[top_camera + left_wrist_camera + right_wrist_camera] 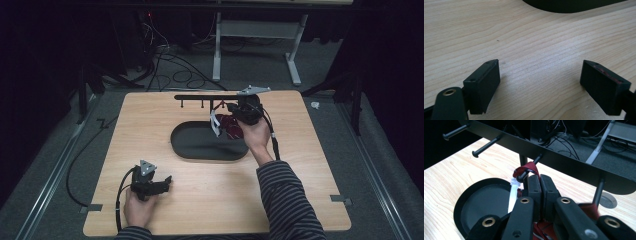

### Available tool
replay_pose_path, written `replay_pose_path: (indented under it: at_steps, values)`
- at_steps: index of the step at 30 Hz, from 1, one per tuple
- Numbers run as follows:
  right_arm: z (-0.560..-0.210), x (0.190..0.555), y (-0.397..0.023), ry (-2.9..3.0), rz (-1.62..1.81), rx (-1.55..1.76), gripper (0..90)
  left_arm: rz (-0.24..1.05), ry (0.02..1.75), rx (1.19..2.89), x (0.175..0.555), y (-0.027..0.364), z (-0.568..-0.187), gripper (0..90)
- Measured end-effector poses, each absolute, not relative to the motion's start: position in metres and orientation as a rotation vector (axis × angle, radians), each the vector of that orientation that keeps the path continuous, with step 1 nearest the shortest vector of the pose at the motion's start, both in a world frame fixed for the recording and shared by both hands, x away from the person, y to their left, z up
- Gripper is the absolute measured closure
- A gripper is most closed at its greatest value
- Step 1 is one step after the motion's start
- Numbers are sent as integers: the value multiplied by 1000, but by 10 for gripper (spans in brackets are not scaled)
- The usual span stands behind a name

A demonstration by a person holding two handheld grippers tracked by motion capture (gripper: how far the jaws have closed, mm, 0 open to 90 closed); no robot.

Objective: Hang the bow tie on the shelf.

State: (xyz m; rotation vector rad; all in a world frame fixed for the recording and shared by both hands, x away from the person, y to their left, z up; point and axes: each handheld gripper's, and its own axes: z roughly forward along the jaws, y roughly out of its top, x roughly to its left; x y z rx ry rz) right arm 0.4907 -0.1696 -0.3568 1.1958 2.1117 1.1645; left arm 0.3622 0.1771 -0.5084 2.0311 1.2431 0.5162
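At the lower left of the high view, the left gripper (167, 180) is resting on the wooden worktop (210, 200), held by the person's left hand (139, 207). In the left gripper view its jaws are standing wide apart with only bare wood between them, and the edge of the black oval tray (571, 6) is showing at the top of the frame.

At the centre of the high view, the tray (197, 145) is lying on the worktop. Behind it, a black rack (200, 97) with pegs is standing along the far edge.

Right of centre, the right gripper (231, 107) is reaching toward the rack, with a dark red item (232, 126) hanging below it over the tray's right end. In the right gripper view, the jaws are pressing together on a dark red strap (530, 168), whose loop is sitting over a peg (526, 172) of the rack (564, 162). A white tag (512, 192) is dangling just left of the jaws, above the tray (481, 202).
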Motion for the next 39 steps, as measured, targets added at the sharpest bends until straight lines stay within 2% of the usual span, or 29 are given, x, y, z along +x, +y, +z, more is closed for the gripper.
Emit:
replay_pose_path:
  at_steps: [18, 39]
  values:
    - [-359, 493, -171, 2125, 1148, 1217, 881, 516, 1244, 2029, 362, 177, -508, 166]
    - [-347, 476, -185, 2111, 1181, 1170, 837, 516, 1243, 2031, 362, 177, -508, 167]
